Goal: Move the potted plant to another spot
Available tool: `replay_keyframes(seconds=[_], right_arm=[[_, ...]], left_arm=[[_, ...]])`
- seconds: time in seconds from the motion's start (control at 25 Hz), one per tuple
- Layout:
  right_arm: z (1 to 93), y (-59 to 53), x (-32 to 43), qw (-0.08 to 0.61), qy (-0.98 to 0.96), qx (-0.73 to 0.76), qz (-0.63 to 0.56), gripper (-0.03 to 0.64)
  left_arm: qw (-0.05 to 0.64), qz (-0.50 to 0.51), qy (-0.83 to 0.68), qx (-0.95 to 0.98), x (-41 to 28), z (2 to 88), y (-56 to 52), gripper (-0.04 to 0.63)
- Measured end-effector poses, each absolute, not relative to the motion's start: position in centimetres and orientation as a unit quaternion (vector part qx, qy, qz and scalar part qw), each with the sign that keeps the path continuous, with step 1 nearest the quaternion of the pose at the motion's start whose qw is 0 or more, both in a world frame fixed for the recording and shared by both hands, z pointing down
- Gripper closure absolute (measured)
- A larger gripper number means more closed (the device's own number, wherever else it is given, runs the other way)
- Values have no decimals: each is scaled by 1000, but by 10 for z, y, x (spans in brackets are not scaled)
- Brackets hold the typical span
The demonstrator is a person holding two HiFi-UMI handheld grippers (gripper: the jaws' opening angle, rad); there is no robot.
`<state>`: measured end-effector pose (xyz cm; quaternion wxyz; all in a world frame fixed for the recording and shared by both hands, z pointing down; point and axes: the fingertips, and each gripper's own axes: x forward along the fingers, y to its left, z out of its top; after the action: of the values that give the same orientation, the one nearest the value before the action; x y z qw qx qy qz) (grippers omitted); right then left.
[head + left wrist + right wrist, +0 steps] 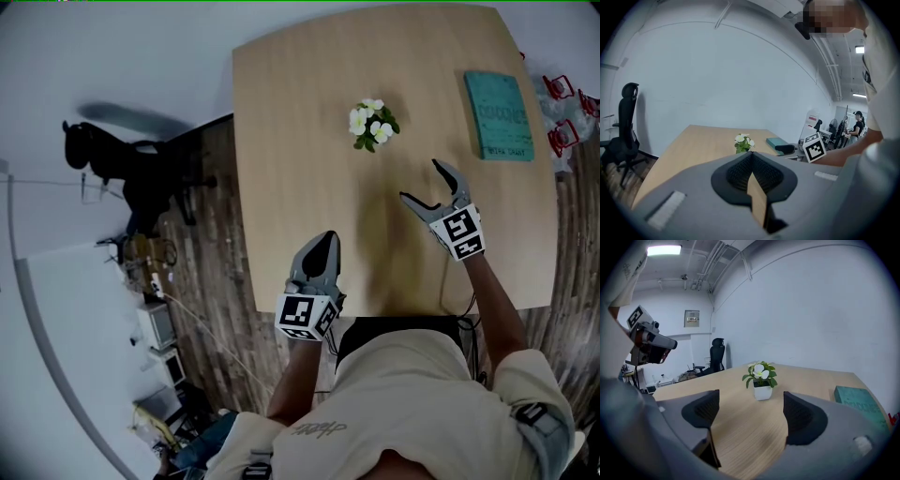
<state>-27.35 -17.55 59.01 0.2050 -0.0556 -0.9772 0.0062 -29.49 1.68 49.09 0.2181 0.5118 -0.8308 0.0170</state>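
Observation:
A small potted plant (373, 124) with white flowers and a white pot stands upright on the wooden table (300, 141), towards its far middle. The right gripper view shows the plant (761, 380) straight ahead of the jaws, some way off. My right gripper (432, 184) is open over the table, near and to the right of the plant, holding nothing. Over the table's near edge my left gripper (324, 249) is shut and empty. The plant (743, 143) shows small and far beyond the closed jaws in the left gripper view.
A teal book (498, 114) lies at the table's far right. Red objects (561, 112) sit past the right edge. A black office chair (122, 164) stands on the floor to the left, with boxes and cables (155, 323) below it.

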Motion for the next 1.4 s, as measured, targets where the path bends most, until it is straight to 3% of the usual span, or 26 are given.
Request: replay_keyframes(seconds=[0.64, 1.4], right_arm=[[661, -190, -360, 243, -967, -77, 1, 195], [671, -192, -421, 236, -969, -68, 1, 195]], left_arm=[[274, 15, -840, 468, -294, 535, 44, 578], [293, -11, -847, 443, -284, 546, 47, 578]])
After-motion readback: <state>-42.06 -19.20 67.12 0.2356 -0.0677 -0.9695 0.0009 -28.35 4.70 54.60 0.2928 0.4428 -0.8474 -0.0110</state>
